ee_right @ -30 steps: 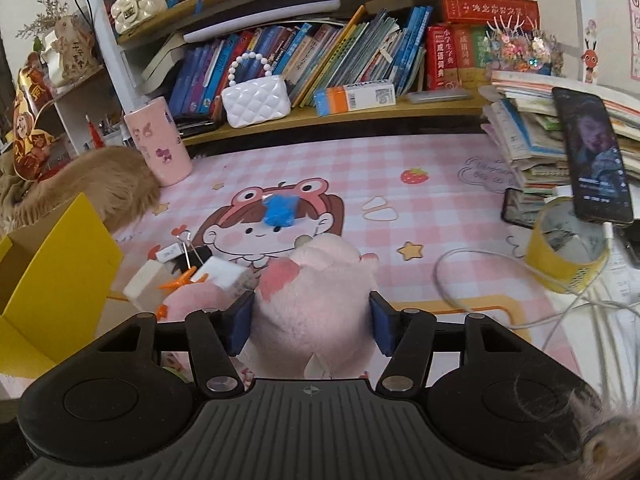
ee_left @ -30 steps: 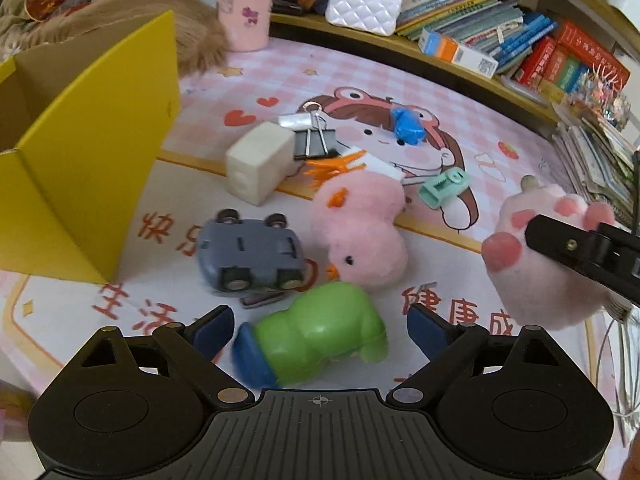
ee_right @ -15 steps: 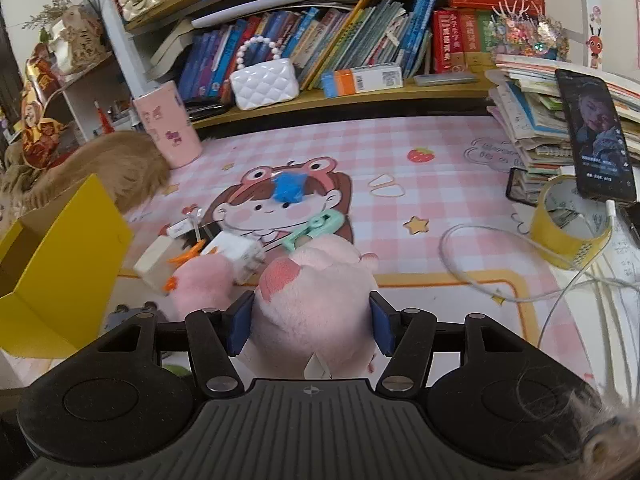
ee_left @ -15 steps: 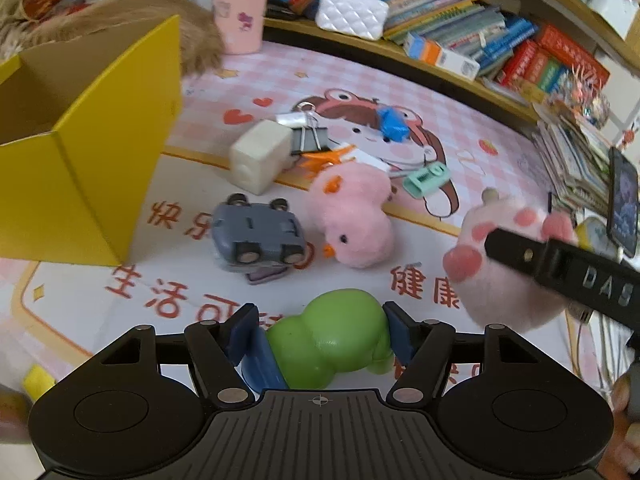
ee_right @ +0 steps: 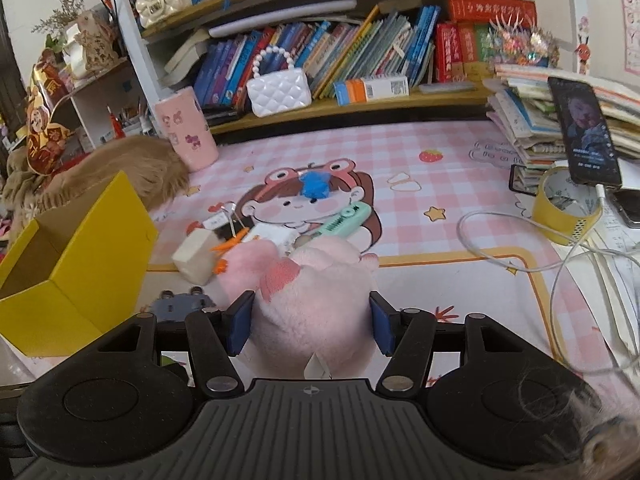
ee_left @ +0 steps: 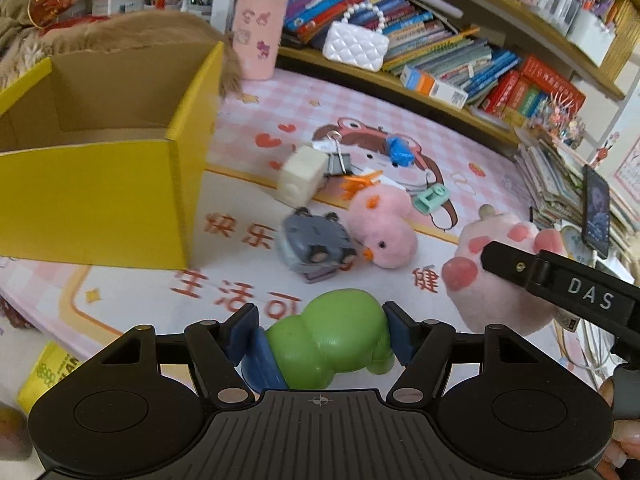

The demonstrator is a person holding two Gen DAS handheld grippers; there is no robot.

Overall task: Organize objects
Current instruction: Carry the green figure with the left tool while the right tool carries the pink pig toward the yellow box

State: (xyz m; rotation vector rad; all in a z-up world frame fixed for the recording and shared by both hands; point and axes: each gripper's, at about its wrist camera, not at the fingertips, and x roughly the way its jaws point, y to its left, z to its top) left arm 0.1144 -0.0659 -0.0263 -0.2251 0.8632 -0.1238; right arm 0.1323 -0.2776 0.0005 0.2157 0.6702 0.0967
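Left wrist view: the left gripper has its jaws clamped on the green squishy toy, pads pressed against both sides, toy apparently lifted off the desk, hard to be sure. The yellow box sits open at 10 o'clock.

Right wrist view: the right gripper has its jaws about half-wide, squeezing the pink plush paw. Pink chick and cream block lie at 11 o'clock.

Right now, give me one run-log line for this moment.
left gripper: shut on green toy | right gripper: shut on pink plush | yellow box: open
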